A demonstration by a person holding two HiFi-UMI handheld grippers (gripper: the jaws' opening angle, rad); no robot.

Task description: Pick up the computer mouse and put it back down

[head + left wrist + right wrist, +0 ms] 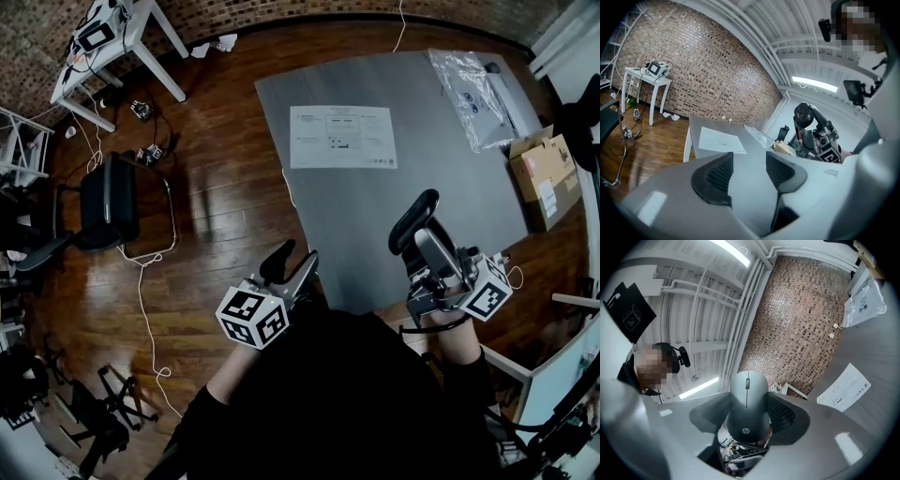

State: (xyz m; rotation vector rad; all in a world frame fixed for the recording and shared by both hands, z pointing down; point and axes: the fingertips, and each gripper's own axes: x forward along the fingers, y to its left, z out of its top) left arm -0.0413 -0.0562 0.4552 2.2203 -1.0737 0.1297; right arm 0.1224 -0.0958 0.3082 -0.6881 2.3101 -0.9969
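A dark grey computer mouse [747,404] with a scroll wheel sits between the pads of my right gripper [422,234], which is shut on it. The mouse is held up in the air, nose tilted upward, over the near edge of the grey table [450,187]. From the left gripper view the same mouse [802,114] shows as a dark oval at the tip of the right gripper [818,136]. My left gripper [292,267] hangs off the table's near left corner, above the wooden floor. Its jaws are open and hold nothing between the ribbed pads [715,176].
On the table lie a printed white sheet [342,137], a clear plastic bag [473,84] at the far right and a cardboard box [544,178] at the right edge. A black chair [108,202], a white side table [112,37] and loose cables stand on the floor to the left.
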